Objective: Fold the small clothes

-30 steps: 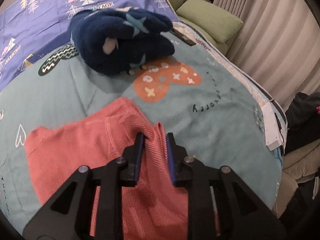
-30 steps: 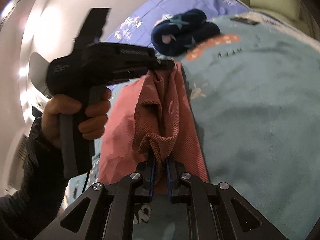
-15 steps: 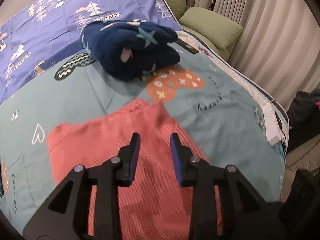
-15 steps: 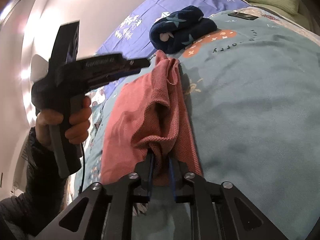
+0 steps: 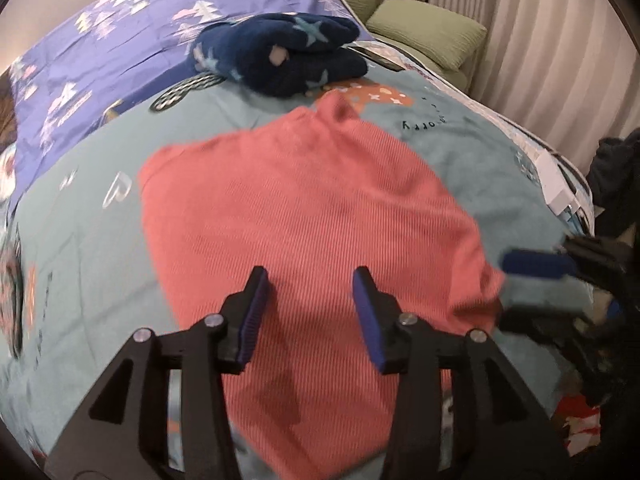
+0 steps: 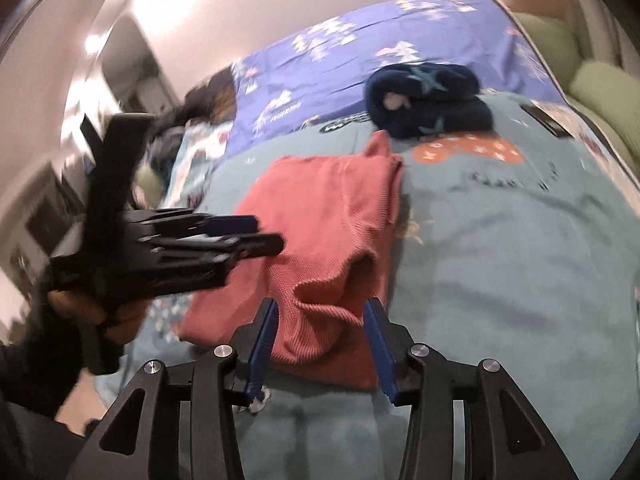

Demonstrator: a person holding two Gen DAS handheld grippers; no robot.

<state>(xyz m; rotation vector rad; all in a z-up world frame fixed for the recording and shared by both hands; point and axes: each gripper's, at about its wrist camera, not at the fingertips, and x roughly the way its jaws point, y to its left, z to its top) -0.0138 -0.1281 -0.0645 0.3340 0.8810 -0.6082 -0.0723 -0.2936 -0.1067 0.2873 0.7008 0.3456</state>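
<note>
A coral-red knit garment (image 5: pixel 304 200) lies folded on the teal bedspread (image 5: pixel 460 152). My left gripper (image 5: pixel 307 292) hovers over its near half with nothing between the pads, and its jaws are opening. In the right wrist view the same garment (image 6: pixel 332 208) shows a raised fold at its near end. My right gripper (image 6: pixel 322 318) straddles that fold, jaws opening, and the pads stand clear of the cloth. The left gripper (image 6: pixel 244 232) shows blurred at the left, held by a hand (image 6: pixel 100 312). The right gripper's blue pad (image 5: pixel 536 264) shows at the garment's right corner.
A folded navy star-patterned garment (image 5: pixel 280 52) lies beyond the red one, also seen as the navy bundle (image 6: pixel 428 96). A purple printed sheet (image 5: pixel 120 32) covers the far part of the bed. Green cushions (image 5: pixel 432 36) and curtains (image 5: pixel 540 40) stand at the right. A white object (image 5: pixel 554 180) lies at the bed's right edge.
Both grippers have let go of the red garment, which now lies folded on the bed. The left gripper has drawn back over it and opened. The right gripper has rolled and opened.
</note>
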